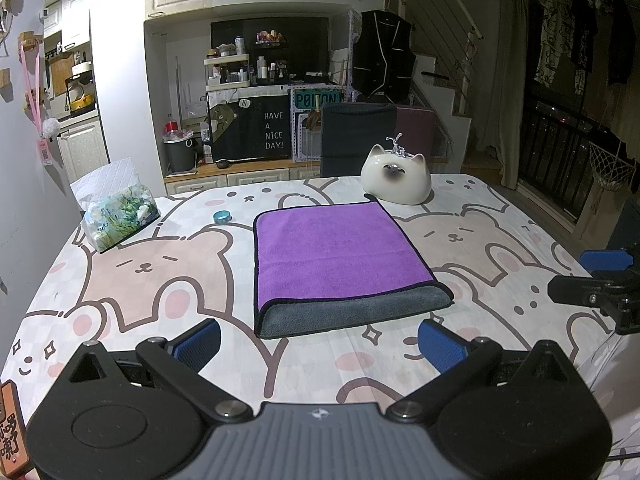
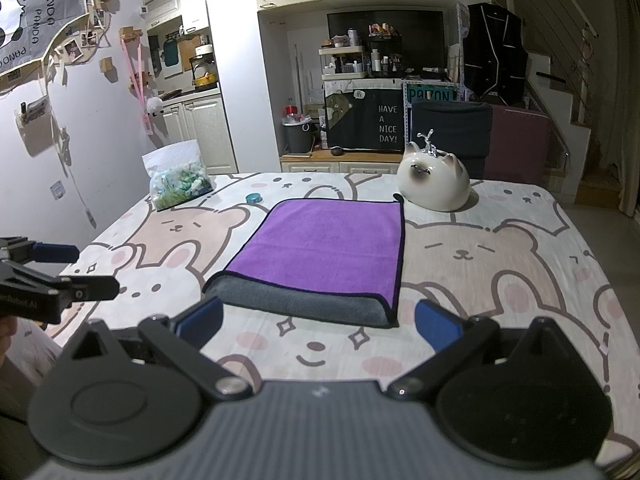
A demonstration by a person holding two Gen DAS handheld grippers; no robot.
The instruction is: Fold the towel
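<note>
A purple towel (image 1: 336,256) with a grey underside lies folded flat on the table, its grey lower layer showing along the near edge. It also shows in the right wrist view (image 2: 324,248). My left gripper (image 1: 320,344) is open and empty, just short of the towel's near edge. My right gripper (image 2: 320,320) is open and empty, also just short of that edge. Each gripper shows at the side of the other's view: the right one (image 1: 600,280), the left one (image 2: 56,272).
The table has a bear-print cloth (image 1: 160,280). A white ceramic cat (image 1: 396,180) stands behind the towel. A tissue pack (image 1: 120,216) and a small teal ring (image 1: 223,217) lie at the far left. Chairs stand beyond the far edge.
</note>
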